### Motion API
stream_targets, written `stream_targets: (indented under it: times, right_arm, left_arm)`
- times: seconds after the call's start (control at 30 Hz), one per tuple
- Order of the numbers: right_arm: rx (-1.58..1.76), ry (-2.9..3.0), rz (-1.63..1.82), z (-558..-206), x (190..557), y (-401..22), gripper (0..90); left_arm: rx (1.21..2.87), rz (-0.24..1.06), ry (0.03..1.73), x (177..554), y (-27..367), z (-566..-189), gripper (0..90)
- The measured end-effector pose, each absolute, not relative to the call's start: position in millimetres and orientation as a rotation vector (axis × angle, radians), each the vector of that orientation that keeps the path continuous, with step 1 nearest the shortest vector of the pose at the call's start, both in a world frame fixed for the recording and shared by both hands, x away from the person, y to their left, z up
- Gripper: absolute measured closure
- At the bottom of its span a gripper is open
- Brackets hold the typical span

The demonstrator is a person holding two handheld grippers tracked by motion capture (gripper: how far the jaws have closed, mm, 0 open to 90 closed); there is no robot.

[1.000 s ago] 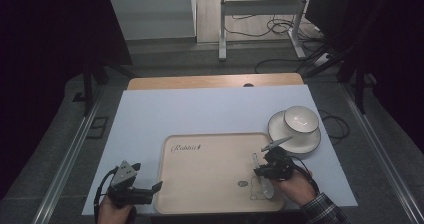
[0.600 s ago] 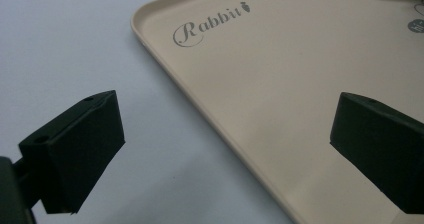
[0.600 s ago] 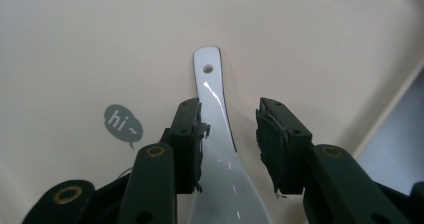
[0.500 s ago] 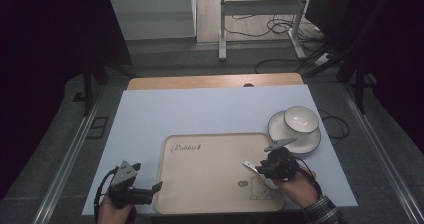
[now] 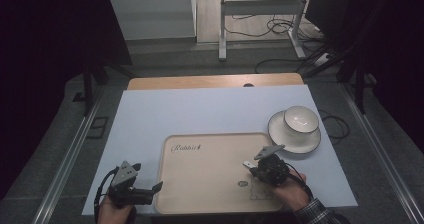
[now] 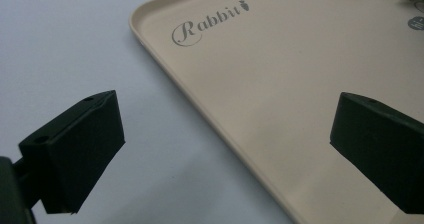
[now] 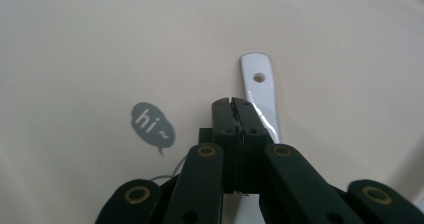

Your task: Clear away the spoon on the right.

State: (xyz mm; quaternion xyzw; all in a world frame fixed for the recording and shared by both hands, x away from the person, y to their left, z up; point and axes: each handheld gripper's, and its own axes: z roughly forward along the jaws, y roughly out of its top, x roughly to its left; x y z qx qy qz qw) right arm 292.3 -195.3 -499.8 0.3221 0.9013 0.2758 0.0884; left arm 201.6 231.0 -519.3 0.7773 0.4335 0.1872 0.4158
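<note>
Right gripper (image 5: 255,167) is pinching a metal spoon (image 7: 260,86) by the handle over the tray (image 5: 200,194). Cup (image 5: 301,120) sits on its saucer nearby, so I'd guess delivery's left. Left gripper (image 5: 150,190) is spread, idle.

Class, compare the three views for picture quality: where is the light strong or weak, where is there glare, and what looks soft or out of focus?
High view: table sheet evenly lit, surroundings nearly black, overall slightly soft. Left gripper view: beige tray and its lettering fairly sharp, the near black jaws softer. Right gripper view: bright glare streak on the metal utensil handle, closed jaws dark, tray surface evenly lit with only a faint shadow.
</note>
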Motion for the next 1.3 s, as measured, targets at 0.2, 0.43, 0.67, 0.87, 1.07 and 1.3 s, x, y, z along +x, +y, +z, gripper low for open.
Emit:
stream_targets:
  times: [0.2, 0.43, 0.67, 0.87, 1.07, 1.3]
  right_arm:
    - [1.003, 2.653, 0.831, -500.8, 299.6, -201.7, 89.5]
    - [1.047, 2.612, 0.841, -501.2, 308.8, -211.6, 89.2]
    - [1.090, 2.588, 0.847, -502.1, 315.0, -219.3, 89.1]
    - [1.120, 2.568, 0.848, -503.3, 319.4, -225.5, 88.8]
    - [1.124, 2.551, 0.856, -503.8, 322.1, -228.0, 87.3]
    - [1.119, 2.540, 0.881, -502.2, 321.1, -228.3, 84.1]
  left_arm:
    - [1.954, 0.473, 1.089, 201.6, 230.7, -519.3, 0.6]
    - [1.955, 0.473, 1.089, 201.7, 230.6, -519.3, 0.6]
    - [1.956, 0.473, 1.088, 201.7, 230.4, -519.2, 0.6]
    - [1.956, 0.473, 1.088, 201.7, 230.4, -519.2, 0.6]
    - [1.960, 0.474, 1.086, 201.7, 230.2, -519.2, 0.6]
    - [1.962, 0.475, 1.086, 201.7, 230.1, -519.2, 0.6]
